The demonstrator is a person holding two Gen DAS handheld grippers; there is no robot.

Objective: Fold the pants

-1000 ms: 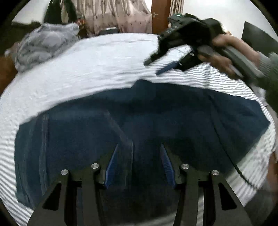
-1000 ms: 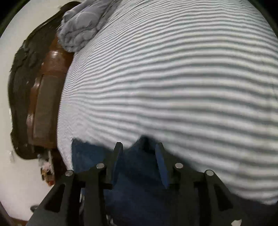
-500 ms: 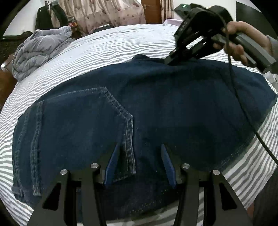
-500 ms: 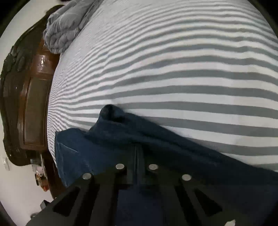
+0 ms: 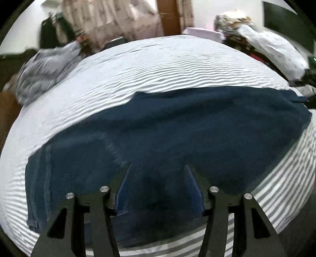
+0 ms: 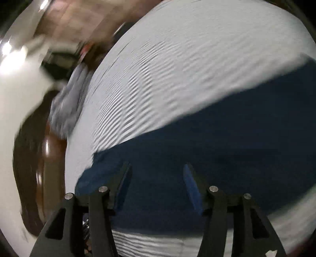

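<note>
Dark blue denim pants (image 5: pixel 167 138) lie flat on a grey-and-white striped bed (image 5: pixel 158 65), folded into a wide band across the middle. My left gripper (image 5: pixel 159 170) is open and empty just above the pants near their front edge. In the right wrist view the pants (image 6: pixel 217 148) fill the lower half, and my right gripper (image 6: pixel 156 168) is open and empty above them. Both views are motion-blurred. The right gripper's body shows only as a dark shape at the far right edge of the left wrist view.
A crumpled grey blanket (image 5: pixel 43 69) lies at the bed's far left corner. A dark wooden headboard (image 6: pixel 39 158) runs along the bed's left side. Curtains and a door (image 5: pixel 169 15) stand behind the bed, and a white bundle (image 5: pixel 272 47) lies at the far right.
My right gripper was shut on the pants' far edge half a second ago; it has let go, opened and pulled away to the right. The left gripper has stayed open and drawn back slightly.
</note>
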